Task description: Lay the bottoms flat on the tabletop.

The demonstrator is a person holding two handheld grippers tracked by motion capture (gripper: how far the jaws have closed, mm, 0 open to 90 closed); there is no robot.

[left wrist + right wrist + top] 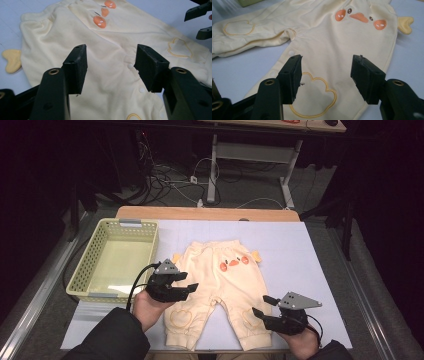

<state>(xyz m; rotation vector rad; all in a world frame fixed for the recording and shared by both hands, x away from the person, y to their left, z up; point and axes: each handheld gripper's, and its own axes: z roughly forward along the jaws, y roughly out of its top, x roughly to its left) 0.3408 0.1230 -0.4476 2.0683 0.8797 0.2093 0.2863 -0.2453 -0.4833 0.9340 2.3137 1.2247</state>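
High view puts your two hands at the bottom edge of the frame, each with spread tongs and nothing pinched. Your left tongs (186, 287) hover at lower centre-left over the left leg of the pants (220, 290); your right tongs (265, 306) sit at lower right, just beside the right leg's cuff. The pants lie flat on the desk (300, 250), filling the middle of the frame, waist toward the top, legs toward you.

Left gripper view shows the jaws standing wide above the crotch seam and its snaps (130, 66), with cloth below but not touched. Right gripper view shows the same open stance above the stitched knee patch (314, 97).

The step in hand looks like picking up or folding the pants, so choose matching grip points: both cuffs or both side hems, not the middle of a panel. Lower each pair of tongs until one jaw slides under the edge, then close on a double layer so the thin cloth does not slip. Move both hands together to keep the fabric from twisting, and keep clear of the side flaps (257, 256).

Farther off, at the left of the frame, the basket (95, 255) stands empty, touching the desk's left edge, likely the drop spot.
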